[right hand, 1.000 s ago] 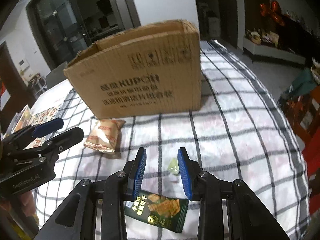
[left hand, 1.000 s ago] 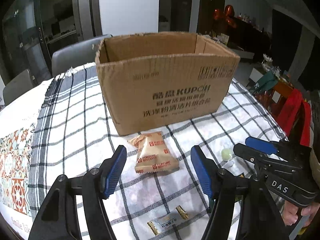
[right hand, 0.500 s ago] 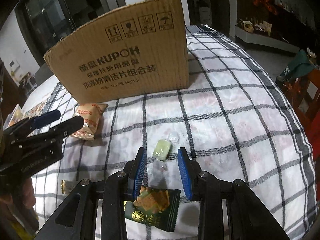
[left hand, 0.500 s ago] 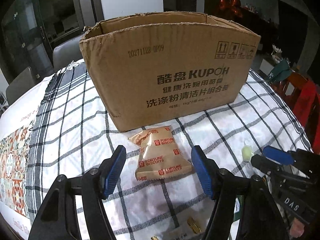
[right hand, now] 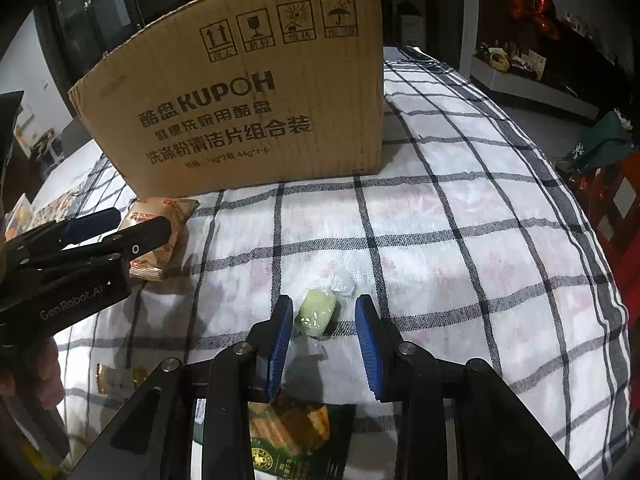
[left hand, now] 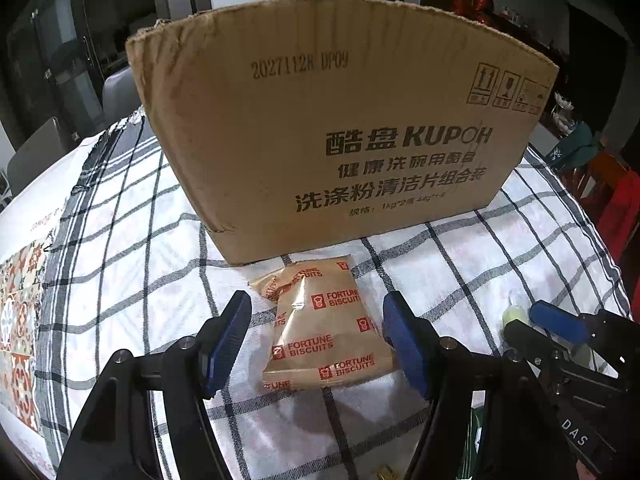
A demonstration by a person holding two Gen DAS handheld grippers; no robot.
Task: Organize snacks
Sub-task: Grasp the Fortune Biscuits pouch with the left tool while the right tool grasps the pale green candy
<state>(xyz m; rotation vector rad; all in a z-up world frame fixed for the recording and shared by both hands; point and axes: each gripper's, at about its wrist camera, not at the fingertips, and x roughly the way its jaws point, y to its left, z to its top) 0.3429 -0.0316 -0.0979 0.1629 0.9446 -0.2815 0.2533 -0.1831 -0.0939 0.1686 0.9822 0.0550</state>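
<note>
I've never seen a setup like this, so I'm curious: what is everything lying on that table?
cardboard box: one, brown, at the back of the table.
biscuit packet: one, tan with red print, in front of the box, between the left gripper's fingers.
wrapped candy: one, pale green, between the right gripper's fingers.
cracker packet: one, dark green, near edge.
small gold-ended packet: one, near edge.
tablecloth: one, white with dark checks.
left gripper: black, blue pads, open.
right gripper: black, blue pads, open.
person's hand: one, holding the left gripper.
</note>
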